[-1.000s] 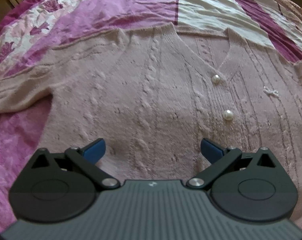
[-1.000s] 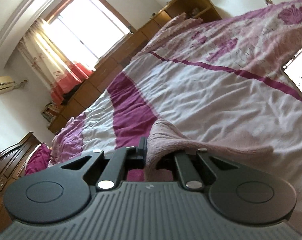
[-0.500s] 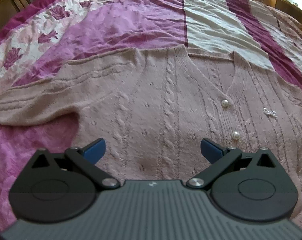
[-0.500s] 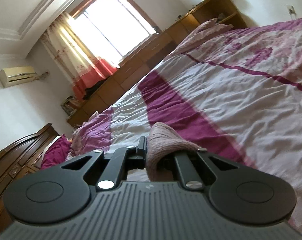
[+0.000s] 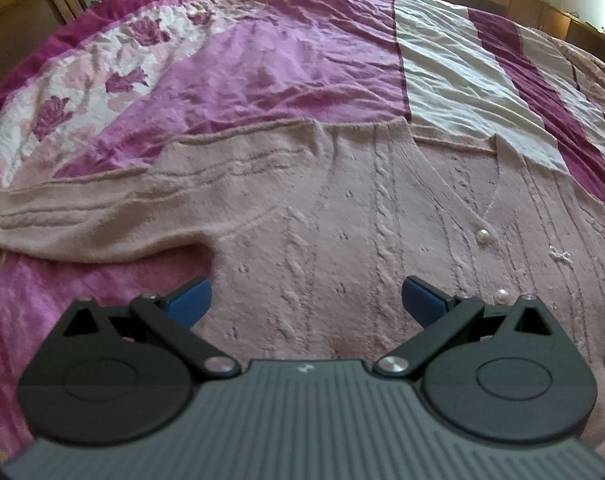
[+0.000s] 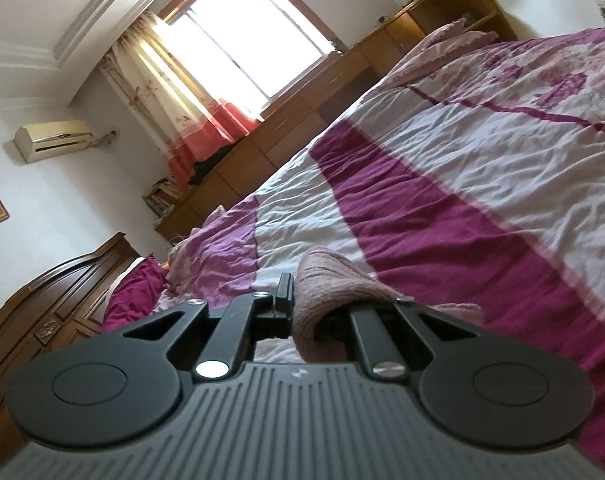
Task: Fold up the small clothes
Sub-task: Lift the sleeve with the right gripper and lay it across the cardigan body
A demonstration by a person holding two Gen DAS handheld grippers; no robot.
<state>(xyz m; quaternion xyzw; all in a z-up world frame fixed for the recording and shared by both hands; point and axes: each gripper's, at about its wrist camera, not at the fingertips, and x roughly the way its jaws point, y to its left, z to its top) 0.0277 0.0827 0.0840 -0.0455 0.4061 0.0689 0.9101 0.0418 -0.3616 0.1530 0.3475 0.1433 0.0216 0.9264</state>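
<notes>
A pale pink cable-knit cardigan [image 5: 322,216] with pearl buttons [image 5: 483,236] lies front up on the bed, one sleeve [image 5: 82,216] stretched out to the left. My left gripper [image 5: 306,300] is open and empty, its blue pads low over the cardigan's body. My right gripper [image 6: 302,300] is shut on a bunched fold of the same pink knit [image 6: 334,280] and holds it raised above the bedspread, tilted toward the window.
The bedspread [image 5: 282,68] is magenta, white and floral, and wrinkled. Wooden cabinets [image 6: 310,96] line the wall under a bright window [image 6: 238,36]. A dark wooden headboard [image 6: 42,304] stands at the left of the right wrist view.
My left gripper drew back and left, so more of the sleeve and bedspread show. My right gripper swung and tilted up with the knit fold, losing sight of the phone.
</notes>
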